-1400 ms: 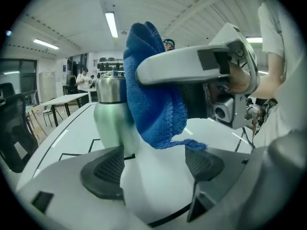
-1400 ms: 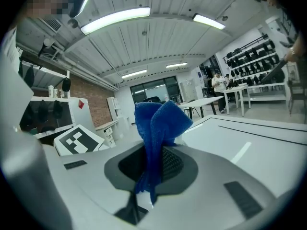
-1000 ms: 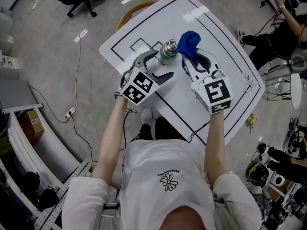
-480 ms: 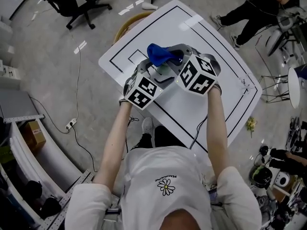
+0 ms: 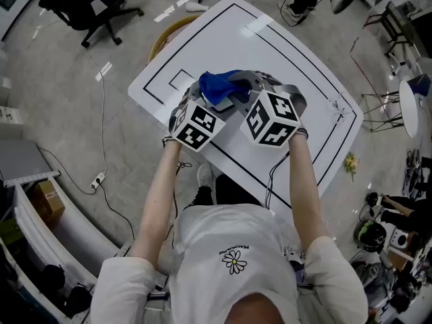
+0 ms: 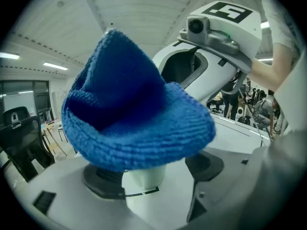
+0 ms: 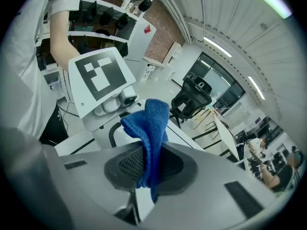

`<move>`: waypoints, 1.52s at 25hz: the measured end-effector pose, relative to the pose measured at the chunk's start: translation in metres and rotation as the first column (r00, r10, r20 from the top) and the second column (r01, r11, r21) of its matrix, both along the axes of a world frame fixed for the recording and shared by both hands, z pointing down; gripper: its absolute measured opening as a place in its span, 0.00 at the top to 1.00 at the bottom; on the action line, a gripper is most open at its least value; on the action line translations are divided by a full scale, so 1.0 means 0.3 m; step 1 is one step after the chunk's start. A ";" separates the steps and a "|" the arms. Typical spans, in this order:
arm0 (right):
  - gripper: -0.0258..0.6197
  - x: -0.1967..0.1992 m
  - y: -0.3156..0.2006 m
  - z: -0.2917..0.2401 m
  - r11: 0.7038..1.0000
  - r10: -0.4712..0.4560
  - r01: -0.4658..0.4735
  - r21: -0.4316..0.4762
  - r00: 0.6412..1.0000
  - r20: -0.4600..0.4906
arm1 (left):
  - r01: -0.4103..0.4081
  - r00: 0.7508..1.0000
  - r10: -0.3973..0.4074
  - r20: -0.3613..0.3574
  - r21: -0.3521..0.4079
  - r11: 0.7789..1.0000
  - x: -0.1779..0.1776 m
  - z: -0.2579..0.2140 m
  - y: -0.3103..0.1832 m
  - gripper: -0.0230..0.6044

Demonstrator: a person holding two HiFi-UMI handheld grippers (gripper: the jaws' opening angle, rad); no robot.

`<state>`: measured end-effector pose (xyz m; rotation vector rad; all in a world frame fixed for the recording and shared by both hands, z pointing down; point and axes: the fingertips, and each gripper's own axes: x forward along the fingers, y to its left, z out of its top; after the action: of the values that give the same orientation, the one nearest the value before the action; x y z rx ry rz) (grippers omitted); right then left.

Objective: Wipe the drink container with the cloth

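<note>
A pale drink container [image 6: 143, 174] stands upright between the jaws of my left gripper [image 6: 149, 170], which is shut on it. A blue knitted cloth [image 6: 129, 123] lies draped over its top and hides the lid. In the right gripper view the cloth [image 7: 151, 124] is pinched between the pads of my right gripper [image 7: 149, 164]. From the head view the cloth [image 5: 219, 86] covers the container completely. The left gripper [image 5: 204, 102] and right gripper [image 5: 241, 93] meet there, over the white table [image 5: 297, 66].
The white table has black outline markings [image 5: 177, 79] and a far-left corner close to the grippers. An office chair [image 5: 88, 5] and a floor cable [image 5: 102, 106] lie to the left of the table. A wooden stool [image 5: 165, 39] shows under the table's far edge.
My right gripper swung left with the cloth and brought it down over the container top. The metal lid, visible a second ago, is now covered. The left gripper kept its hold.
</note>
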<state>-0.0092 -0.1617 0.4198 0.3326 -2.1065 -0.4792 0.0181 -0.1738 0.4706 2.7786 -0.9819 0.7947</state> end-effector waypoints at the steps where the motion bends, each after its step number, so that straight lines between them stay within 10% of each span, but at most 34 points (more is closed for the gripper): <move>1: 0.89 0.005 0.007 0.002 1.000 -0.001 0.001 0.010 1.000 -0.009 | -0.003 1.000 0.003 0.003 0.001 1.000 0.002 0.000 -0.001 0.36; 14: 0.89 0.123 0.095 0.130 1.000 -0.006 0.006 -0.001 0.989 -0.144 | 0.018 0.999 -0.018 0.028 0.001 1.000 -0.005 0.027 -0.033 0.41; 24: 0.89 0.169 0.034 -0.096 0.982 0.149 -0.164 0.090 0.977 0.153 | 0.121 0.987 -0.118 -0.110 0.023 0.992 -0.038 -0.162 0.000 0.41; 29: 0.89 0.189 0.047 -0.283 0.941 0.243 -0.326 0.097 0.844 0.478 | 0.252 0.944 -0.215 -0.252 0.128 0.959 -0.070 -0.398 0.080 0.60; 33: 0.89 0.221 0.109 -0.348 0.910 0.306 -0.414 -0.016 0.644 0.701 | 0.350 0.913 -0.282 -0.296 0.209 0.913 -0.093 -0.490 0.161 0.79; 38: 0.89 0.259 0.206 -0.301 0.863 0.397 -0.485 -0.146 0.471 0.788 | 0.473 0.854 -0.379 -0.357 0.226 0.852 -0.138 -0.495 0.243 0.95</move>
<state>0.0685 -0.0998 0.3293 1.3511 -2.7099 -0.0909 -0.0231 -0.1009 0.3220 2.6195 -1.6957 0.1556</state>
